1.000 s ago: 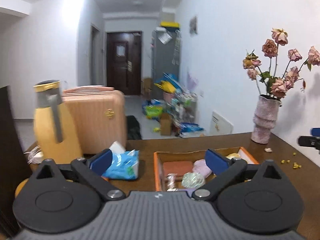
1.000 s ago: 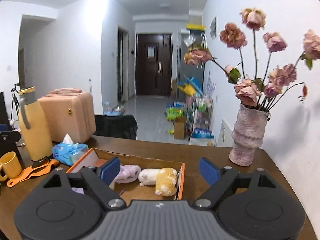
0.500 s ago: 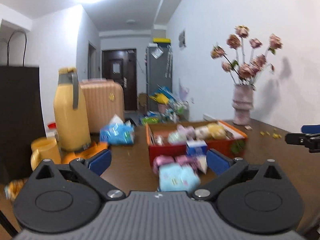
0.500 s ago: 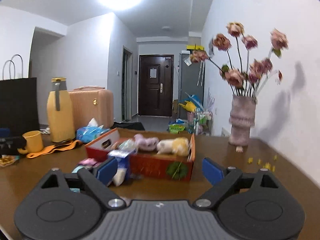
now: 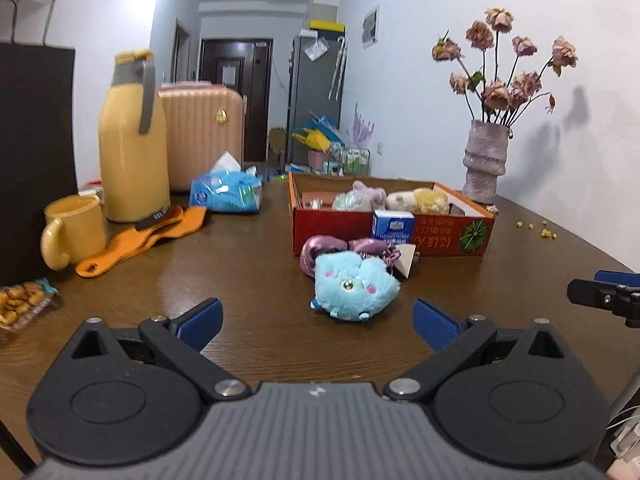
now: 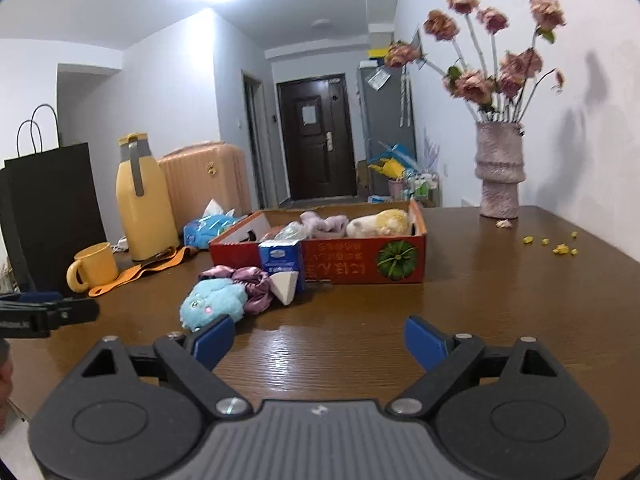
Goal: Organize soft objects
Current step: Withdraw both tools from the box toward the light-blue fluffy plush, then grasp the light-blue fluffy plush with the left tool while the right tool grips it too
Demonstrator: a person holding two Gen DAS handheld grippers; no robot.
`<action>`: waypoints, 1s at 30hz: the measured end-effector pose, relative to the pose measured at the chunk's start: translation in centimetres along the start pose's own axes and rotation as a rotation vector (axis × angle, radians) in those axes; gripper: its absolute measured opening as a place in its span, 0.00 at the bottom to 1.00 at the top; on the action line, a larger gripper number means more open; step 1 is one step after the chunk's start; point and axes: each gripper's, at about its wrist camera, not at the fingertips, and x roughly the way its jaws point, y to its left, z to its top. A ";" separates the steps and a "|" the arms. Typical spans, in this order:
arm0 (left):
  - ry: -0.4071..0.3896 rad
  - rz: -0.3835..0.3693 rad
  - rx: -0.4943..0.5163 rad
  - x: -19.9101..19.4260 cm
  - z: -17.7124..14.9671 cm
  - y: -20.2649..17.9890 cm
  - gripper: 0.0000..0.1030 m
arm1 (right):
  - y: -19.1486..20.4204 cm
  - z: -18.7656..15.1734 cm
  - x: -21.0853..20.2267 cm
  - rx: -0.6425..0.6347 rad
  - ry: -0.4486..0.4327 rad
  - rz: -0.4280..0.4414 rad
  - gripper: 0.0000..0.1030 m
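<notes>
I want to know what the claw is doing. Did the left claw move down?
Yes. The left claw sank toward the table: the red box, earlier viewed from above, now shows its side.

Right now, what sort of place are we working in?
Most likely a lived-in flat: a wooden table facing an entrance door, a suitcase by the wall, and a vase of dried roses.
</notes>
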 end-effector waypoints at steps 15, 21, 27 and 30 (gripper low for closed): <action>0.214 -0.228 -0.183 14.3 2.3 4.1 0.59 | 2.8 1.2 14.0 0.165 0.195 0.185 0.53; 0.275 -0.339 -0.359 16.8 1.9 6.3 0.48 | 4.8 1.3 17.9 0.141 0.211 0.217 0.49; 0.288 -0.347 -0.398 16.1 1.7 6.4 0.36 | 4.3 1.0 19.4 0.258 0.261 0.331 0.35; 0.325 -0.383 -0.429 14.5 1.1 6.1 0.36 | 4.1 0.9 17.7 0.244 0.263 0.335 0.33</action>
